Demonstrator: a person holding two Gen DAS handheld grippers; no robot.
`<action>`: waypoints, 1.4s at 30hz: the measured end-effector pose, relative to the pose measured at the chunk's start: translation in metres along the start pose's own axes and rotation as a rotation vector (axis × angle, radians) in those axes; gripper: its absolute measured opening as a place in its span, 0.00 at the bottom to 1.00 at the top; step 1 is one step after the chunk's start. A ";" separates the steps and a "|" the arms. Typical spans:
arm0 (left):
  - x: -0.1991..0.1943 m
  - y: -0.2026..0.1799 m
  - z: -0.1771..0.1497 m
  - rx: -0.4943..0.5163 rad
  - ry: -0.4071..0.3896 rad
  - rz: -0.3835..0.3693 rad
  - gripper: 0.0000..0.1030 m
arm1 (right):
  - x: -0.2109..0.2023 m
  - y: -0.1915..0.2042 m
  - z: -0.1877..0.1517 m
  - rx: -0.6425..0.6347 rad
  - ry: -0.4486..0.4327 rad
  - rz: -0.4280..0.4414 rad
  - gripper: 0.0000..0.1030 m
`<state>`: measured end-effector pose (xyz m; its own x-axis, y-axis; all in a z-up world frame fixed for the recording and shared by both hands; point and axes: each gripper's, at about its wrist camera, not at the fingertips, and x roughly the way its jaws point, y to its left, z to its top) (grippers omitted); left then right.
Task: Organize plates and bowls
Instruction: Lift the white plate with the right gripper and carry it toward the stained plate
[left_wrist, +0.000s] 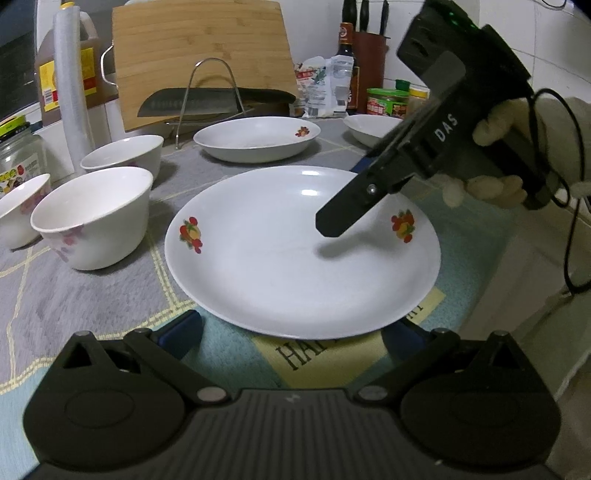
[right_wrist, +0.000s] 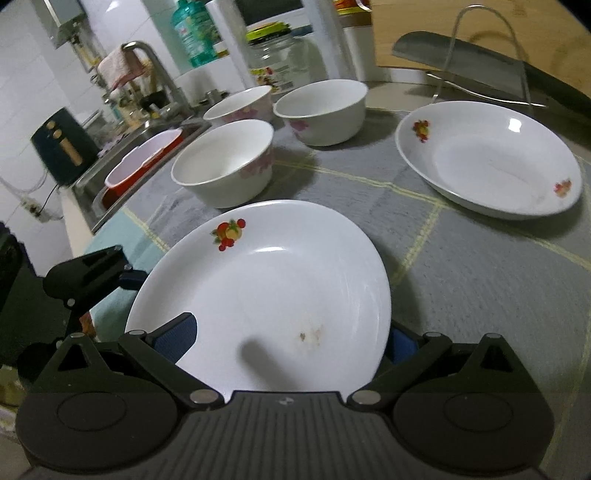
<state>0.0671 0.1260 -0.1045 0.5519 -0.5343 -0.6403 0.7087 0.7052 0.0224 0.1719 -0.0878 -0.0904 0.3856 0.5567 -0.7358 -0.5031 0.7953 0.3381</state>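
Note:
A white plate with fruit prints (left_wrist: 280, 266) lies on the grey mat, nearest me; it fills the right wrist view (right_wrist: 280, 288). My right gripper (right_wrist: 291, 339) is open, its jaws astride the plate's near rim, one finger (left_wrist: 343, 218) over the plate and the other under it. My left gripper (left_wrist: 295, 332) is open at the plate's opposite edge, fingers apart and empty. A second plate (left_wrist: 255, 138) (right_wrist: 491, 158) lies further back. A third plate (left_wrist: 369, 127) is at the back right. Three white bowls (left_wrist: 96, 218) (left_wrist: 125, 153) (left_wrist: 22, 206) stand to the left.
A bamboo cutting board (left_wrist: 199, 55) leans on a wire rack with a cleaver (left_wrist: 207, 101). Bottles, jars and a plastic roll (left_wrist: 72, 85) line the back. A sink (right_wrist: 122, 173) with a red-and-white tub is left of the mat. The counter edge runs at right.

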 end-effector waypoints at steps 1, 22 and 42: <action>0.000 0.001 0.001 0.004 0.003 -0.006 1.00 | 0.001 0.000 0.001 -0.009 0.006 0.006 1.00; 0.005 0.010 0.010 0.071 0.026 -0.089 0.99 | 0.002 -0.009 0.010 0.045 0.043 0.068 1.00; 0.005 0.009 0.015 0.123 0.042 -0.043 1.00 | 0.001 -0.006 0.017 0.053 0.085 0.090 1.00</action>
<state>0.0826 0.1225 -0.0960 0.5026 -0.5415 -0.6739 0.7814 0.6181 0.0861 0.1884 -0.0882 -0.0839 0.2723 0.6057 -0.7477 -0.4901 0.7560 0.4340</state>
